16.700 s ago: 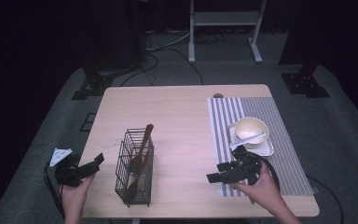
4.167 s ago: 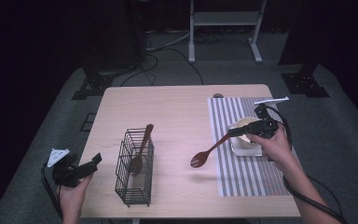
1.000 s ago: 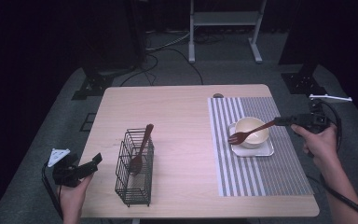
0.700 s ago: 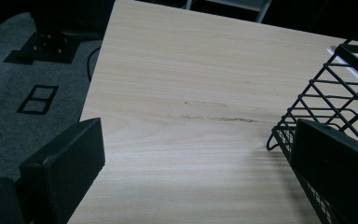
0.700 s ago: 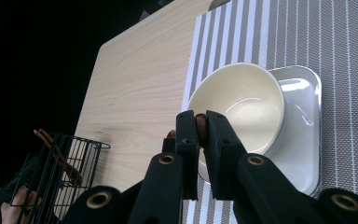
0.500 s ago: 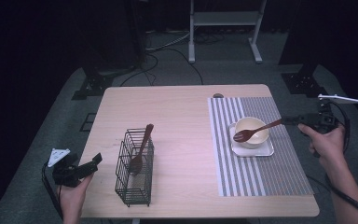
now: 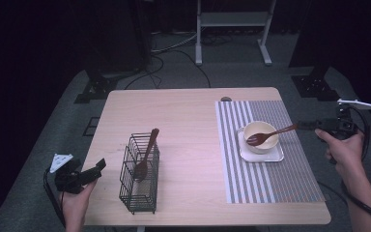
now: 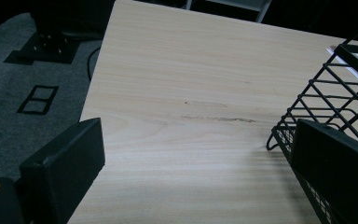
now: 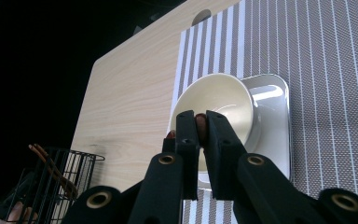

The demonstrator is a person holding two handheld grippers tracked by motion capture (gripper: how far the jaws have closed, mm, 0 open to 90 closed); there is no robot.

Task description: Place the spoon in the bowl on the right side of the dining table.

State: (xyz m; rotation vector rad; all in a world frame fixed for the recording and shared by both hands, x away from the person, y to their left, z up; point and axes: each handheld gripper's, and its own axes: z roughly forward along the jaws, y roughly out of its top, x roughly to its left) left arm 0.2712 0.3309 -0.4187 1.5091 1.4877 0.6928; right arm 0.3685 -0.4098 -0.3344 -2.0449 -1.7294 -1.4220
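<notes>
Wooden spoon (image 7: 269, 135) has reached the bowl (image 7: 261, 137) (no labels readable).

The dark wooden spoon (image 7: 269, 135) lies nearly level, its head over the cream bowl (image 7: 261, 137). The bowl stands upright on a small white tray (image 7: 275, 155) on the striped mat (image 7: 290, 179).
</notes>
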